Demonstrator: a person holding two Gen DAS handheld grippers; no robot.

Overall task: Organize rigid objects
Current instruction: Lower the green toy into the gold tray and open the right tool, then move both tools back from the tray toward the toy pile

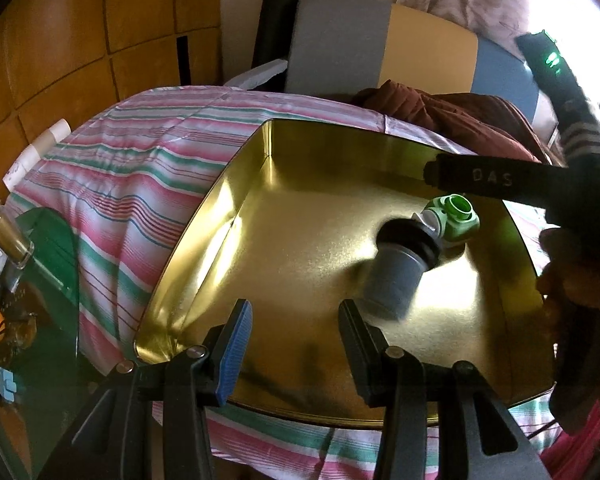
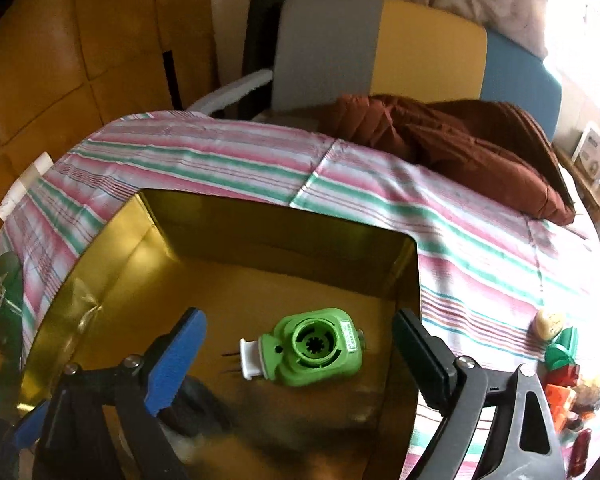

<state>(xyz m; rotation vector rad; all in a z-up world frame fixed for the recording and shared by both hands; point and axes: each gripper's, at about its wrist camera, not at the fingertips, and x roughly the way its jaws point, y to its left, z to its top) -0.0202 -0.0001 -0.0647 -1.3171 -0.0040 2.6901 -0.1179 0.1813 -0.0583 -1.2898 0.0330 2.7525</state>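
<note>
Nearest you in the right wrist view, your right gripper (image 2: 300, 364) stands wide apart over the golden tray (image 2: 100, 264), and the green plug-in device (image 2: 320, 354) lies flat on the tray floor between the jaws. Neither pad touches it, so it reads as set down in the tray's near right part, white plug end pointing left.

From the left wrist view, your left gripper (image 1: 296, 344) hangs over the tray's near edge, jaws partly apart with nothing between them. Just beyond its right finger a grey cylinder with a black collar (image 1: 400, 268) lies on its side in the tray, blurred, its top against the green device.

So the step in hand looks like a release — one more object delivered to the tray. Your next move calls for lifting the right gripper clear without nudging the device, then swinging right to the small heap of items (image 2: 560, 364) on the striped cloth (image 2: 460, 216), just outside the tray's right wall. Which one suits best I cannot tell; they are small and crowded at the frame edge.

Farther off, a brown jacket (image 2: 460, 136) lies on the cloth — soft, so leave it.
</note>
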